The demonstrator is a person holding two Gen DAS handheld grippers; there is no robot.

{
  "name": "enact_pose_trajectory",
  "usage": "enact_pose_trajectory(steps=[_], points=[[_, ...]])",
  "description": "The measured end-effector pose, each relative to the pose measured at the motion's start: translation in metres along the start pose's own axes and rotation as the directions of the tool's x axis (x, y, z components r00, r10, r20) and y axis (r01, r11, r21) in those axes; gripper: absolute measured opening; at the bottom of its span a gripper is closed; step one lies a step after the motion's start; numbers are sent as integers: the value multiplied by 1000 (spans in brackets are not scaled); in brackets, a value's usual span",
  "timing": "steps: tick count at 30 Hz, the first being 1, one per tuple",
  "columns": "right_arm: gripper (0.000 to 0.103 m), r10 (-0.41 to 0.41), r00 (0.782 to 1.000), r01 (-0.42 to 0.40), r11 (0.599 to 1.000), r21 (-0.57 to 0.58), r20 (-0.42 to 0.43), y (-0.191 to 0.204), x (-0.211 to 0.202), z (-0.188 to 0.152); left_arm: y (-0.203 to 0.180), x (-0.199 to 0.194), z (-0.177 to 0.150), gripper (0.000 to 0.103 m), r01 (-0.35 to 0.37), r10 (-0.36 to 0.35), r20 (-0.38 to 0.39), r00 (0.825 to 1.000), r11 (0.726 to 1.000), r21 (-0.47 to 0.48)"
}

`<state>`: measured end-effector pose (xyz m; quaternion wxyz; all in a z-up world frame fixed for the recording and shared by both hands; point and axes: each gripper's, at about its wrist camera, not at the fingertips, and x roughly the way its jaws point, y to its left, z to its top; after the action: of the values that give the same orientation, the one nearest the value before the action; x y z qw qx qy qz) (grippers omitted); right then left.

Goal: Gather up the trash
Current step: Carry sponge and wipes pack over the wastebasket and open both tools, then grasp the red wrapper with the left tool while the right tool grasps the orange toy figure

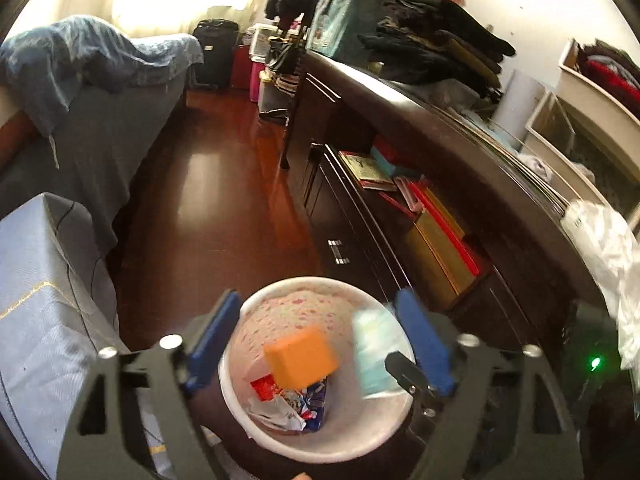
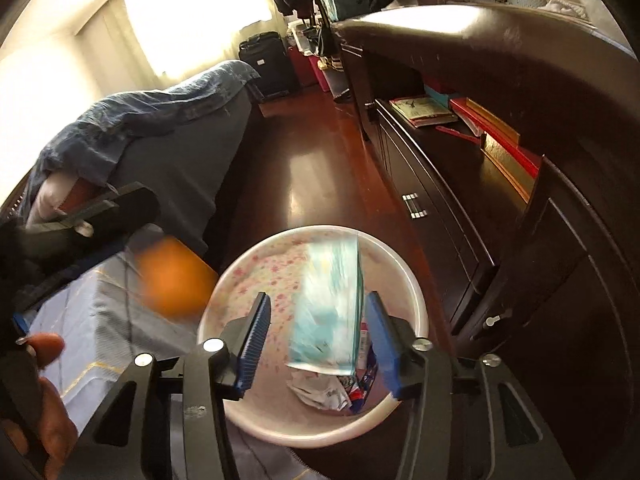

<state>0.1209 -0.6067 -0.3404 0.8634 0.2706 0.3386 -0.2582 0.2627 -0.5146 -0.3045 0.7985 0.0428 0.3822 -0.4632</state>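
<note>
I see open red-brown floor [image 1: 208, 208] running ahead between the bed [image 1: 120, 128] on the left and the dark cabinet [image 1: 352, 240] on the right. Below my 2 tools, the bin's [image 2: 416, 296] mouth is partly blocked by an orange block [image 1: 302, 356] and a pale blue packet [image 2: 332, 312].

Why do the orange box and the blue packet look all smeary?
Left wrist view: the orange box and pale blue packet blur over the white flower-patterned bin, as moving things do. Right wrist view: both smear again, box and packet; the window glares white.
</note>
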Motion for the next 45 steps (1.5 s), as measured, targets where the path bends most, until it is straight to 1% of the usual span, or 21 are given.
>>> enact_pose_trajectory(steps=[2,5,9,13,15,17,20,21,24,26,27,29,30,33,36,37,38,41,43,44,45], points=[[51,-18,1000,18,1000,-2,-10,-1,5,-1,6,0,1,84,3,-3,2,1000,1000,-17],[52,-13,1000,13,1000,7,-16,0,3,-6,14,-8,1,86,-3,3,18,1000,999,-32],[55,-25,999,25,1000,1,-26,8,-2,-10,26,-29,-2,87,-41,43,36,998,998,-50],[60,-3,999,2,1000,-17,-35,28,-16,-15,42,-60,-10,92,-134,138,53,989,989,-69],[64,18,999,-19,999,-30,-38,40,-22,-16,54,-78,-15,93,-190,195,59,979,978,-81],[69,54,998,-56,997,-43,-39,55,-31,-19,69,-99,-23,96,-256,262,63,963,962,-96],[73,122,991,-126,988,-90,-46,86,-43,-24,98,-132,-38,97,-370,381,61,922,917,-147],[74,142,989,-147,983,-111,-52,97,-47,-27,111,-145,-43,98,-409,424,56,904,896,-172],[75,200,977,-211,962,-173,-75,133,-55,-35,147,-180,-61,99,-505,529,35,848,826,-249],[76,235,967,-251,943,-219,-95,157,-60,-43,172,-201,-72,99,-547,577,16,816,782,-299],[77,246,964,-263,936,-234,-101,165,-61,-46,190,-215,-80,99,-572,609,-2,793,744,-345],[77,265,957,-288,920,-268,-117,184,-64,-53,212,-231,-88,99,-589,635,-21,772,702,-401],[77,277,952,-302,910,-284,-128,194,-65,-57,231,-242,-93,99,-597,650,-37,759,672,-438],[77,300,941,-335,887,-318,-155,217,-68,-67,268,-262,-95,99,-608,674,-53,737,627,-487],[77,316,933,-358,868,-344,-174,235,-70,-74,311,-275,-90,99,-644,711,-77,699,580,-499],[77,319,931,-363,863,-352,-179,240,-71,-77,326,-277,-88,99,-653,712,-97,695,569,-500],[77,323,928,-370,856,-361,-184,245,-72,-79,338,-277,-86,99,-649,705,-107,701,568,-507],[77,330,923,-382,836,-394,-196,267,-73,-84,375,-272,-77,99,-619,672,-120,730,577,-533],[77,332,921,-388,825,-411,-203,278,-72,-87,396,-263,-75,99,-604,637,-151,756,591,-535],[77,333,920,-390,821,-418,-205,282,-71,-88,402,-258,-74,99,-599,626,-160,763,594,-537],[77,333,920,-392,814,-429,-208,289,-71,-89,409,-254,-74,99,-600,620,-171,766,592,-538]])
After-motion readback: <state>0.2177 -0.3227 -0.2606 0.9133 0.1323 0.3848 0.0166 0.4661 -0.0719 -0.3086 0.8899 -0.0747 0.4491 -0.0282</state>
